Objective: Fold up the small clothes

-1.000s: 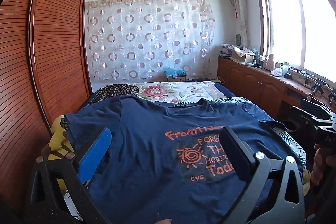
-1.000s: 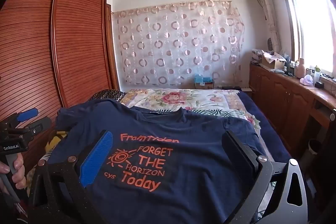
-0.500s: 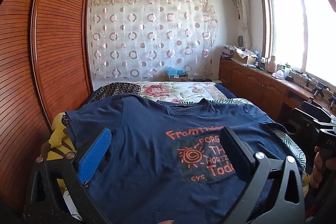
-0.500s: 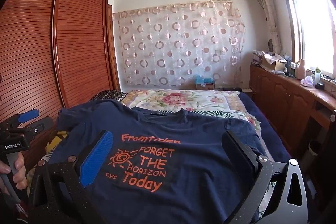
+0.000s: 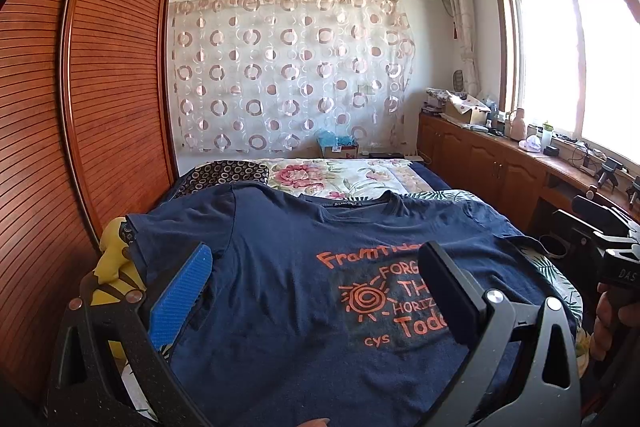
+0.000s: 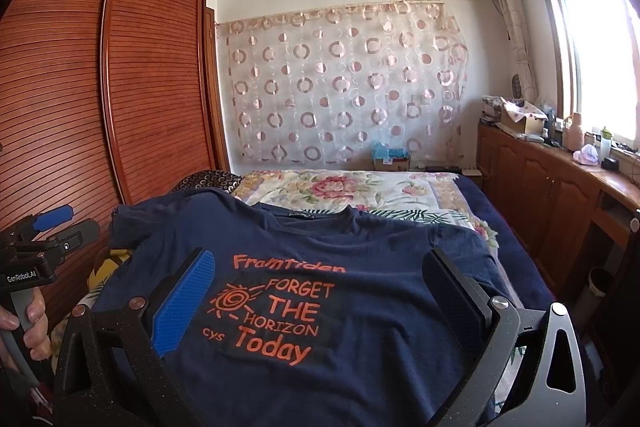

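Note:
A navy T-shirt with orange print lies spread flat, front up, on the bed, collar at the far end; it also fills the right wrist view. My left gripper is open and empty, held above the shirt's left half near its hem. My right gripper is open and empty, held above the shirt's printed middle. Each gripper shows in the other's view: the right one at the right edge, the left one at the left edge, both hand-held.
The bed carries a floral sheet and a dark patterned pillow beyond the shirt. A yellow cloth lies at the bed's left edge by the wooden wardrobe. A wooden cabinet with clutter runs under the window.
Both views have shifted slightly, as the grippers rose or tilted a little. The shirt has not moved, and both grippers stay open.

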Demonstrator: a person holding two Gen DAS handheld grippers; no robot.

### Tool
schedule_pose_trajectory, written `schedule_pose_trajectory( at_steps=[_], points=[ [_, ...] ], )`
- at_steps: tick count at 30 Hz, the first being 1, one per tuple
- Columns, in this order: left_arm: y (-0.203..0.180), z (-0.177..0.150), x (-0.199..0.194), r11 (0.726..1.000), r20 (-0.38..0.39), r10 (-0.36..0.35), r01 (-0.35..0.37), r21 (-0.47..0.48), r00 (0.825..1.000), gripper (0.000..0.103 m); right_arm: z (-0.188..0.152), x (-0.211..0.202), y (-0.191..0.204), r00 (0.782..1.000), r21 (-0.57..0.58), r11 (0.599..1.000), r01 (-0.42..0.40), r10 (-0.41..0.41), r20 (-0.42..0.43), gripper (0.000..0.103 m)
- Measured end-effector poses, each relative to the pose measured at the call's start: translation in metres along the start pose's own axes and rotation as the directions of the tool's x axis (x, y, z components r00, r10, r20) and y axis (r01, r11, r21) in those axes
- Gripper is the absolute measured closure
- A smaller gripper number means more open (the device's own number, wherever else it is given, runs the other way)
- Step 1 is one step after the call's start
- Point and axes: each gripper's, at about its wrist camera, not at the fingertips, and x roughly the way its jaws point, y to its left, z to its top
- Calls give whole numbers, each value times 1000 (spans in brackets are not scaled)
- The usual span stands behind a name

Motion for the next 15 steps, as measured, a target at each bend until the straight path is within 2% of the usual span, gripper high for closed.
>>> schedule_pose_trajectory(
  at_steps=[15],
  points=[
    [-3,11,-9,1000,14,2,-2,4,1000,0,0,-1,0,1000,0,1000,-5,5,1,0]
  ],
)
